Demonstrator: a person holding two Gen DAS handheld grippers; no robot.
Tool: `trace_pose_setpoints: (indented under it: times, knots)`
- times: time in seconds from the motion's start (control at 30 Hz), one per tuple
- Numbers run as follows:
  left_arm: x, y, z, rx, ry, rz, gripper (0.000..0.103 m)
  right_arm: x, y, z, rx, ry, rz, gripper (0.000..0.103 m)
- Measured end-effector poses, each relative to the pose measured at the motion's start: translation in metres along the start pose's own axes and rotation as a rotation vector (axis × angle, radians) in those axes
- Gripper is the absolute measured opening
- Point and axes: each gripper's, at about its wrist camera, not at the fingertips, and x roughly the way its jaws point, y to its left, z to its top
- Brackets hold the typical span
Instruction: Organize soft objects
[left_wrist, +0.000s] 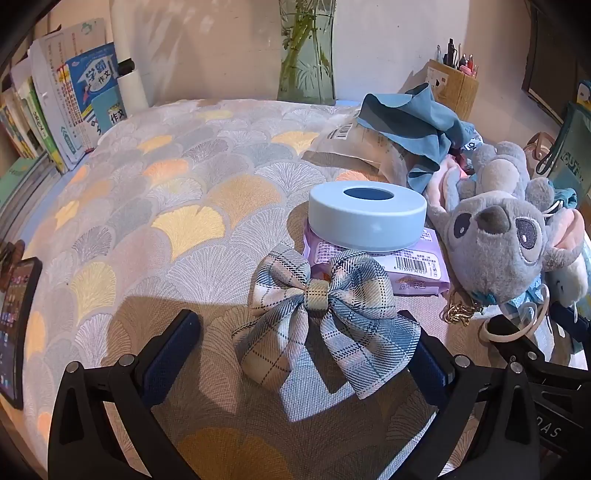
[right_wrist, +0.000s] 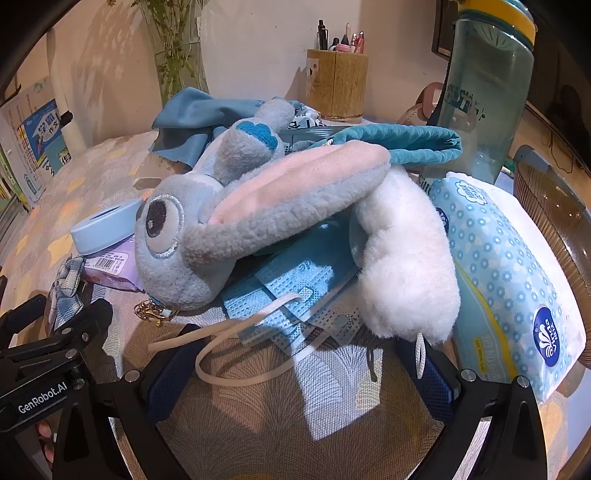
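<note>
Soft objects lie heaped on the right side of the fan-patterned fabric tabletop (left_wrist: 155, 221), and nearest the left gripper (left_wrist: 303, 354) is the blue-and-cream plaid fabric bow (left_wrist: 317, 314), lying flat on the cloth with its tails between the wide-apart fingers, which do not touch it. The right gripper (right_wrist: 295, 365) likewise stands fully spread and empty, above the white elastic loops (right_wrist: 236, 354) of the pale blue pleated face masks (right_wrist: 291, 291).

Risks, as I judge them: closing on those loops alone could drag the masks out crooked and tug the grey plush toy with pink-lined ears (right_wrist: 236, 218) that lies on top of them. Its gold metal chain (right_wrist: 151, 312) could snag as well. The bow rests against the purple wet-wipe packet (left_wrist: 402, 267), which carries the round pale blue hard lid (left_wrist: 367, 214); a careless lift of the bow might nudge the packet and slide the lid off. The two grippers sit close together, so they could bump.

Readable writing, near to far: "GenRobot.AI" on the left gripper's body in the right wrist view; "Vinda" on the blue-flowered white tissue pack (right_wrist: 513, 273); a barcode on the purple packet, its digits too small to trust; Chinese characters on the blue-covered books (left_wrist: 92, 88) standing at the left. The teal crumpled cloth (left_wrist: 413, 122) and the wooden pen holder (right_wrist: 338, 86) beyond bear nothing legible.
</note>
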Motion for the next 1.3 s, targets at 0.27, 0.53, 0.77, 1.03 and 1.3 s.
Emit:
trace_pose_setpoints:
  times: [0.27, 0.53, 0.77, 1.03, 1.3]
  knots:
    - [0.000, 0.000, 0.000, 0.004, 0.000, 0.006, 0.103, 0.000, 0.000, 0.000, 0.000, 0.000, 0.001, 0.103]
    - [0.000, 0.000, 0.000, 0.004, 0.000, 0.007, 0.103, 0.000, 0.000, 0.000, -0.002, 0.000, -0.003, 0.103]
    - [-0.003, 0.000, -0.001, 0.024, 0.012, 0.007, 0.103, 0.001, 0.002, 0.002, -0.027, 0.020, 0.007, 0.103]
    - [-0.032, 0.000, 0.039, 0.200, 0.079, 0.025, 0.102, -0.043, 0.002, 0.003, -0.132, -0.012, -0.009, 0.103]
    - [-0.094, -0.007, 0.102, 0.144, 0.133, -0.172, 0.102, -0.115, -0.010, 0.049, -0.152, -0.131, -0.071, 0.103]
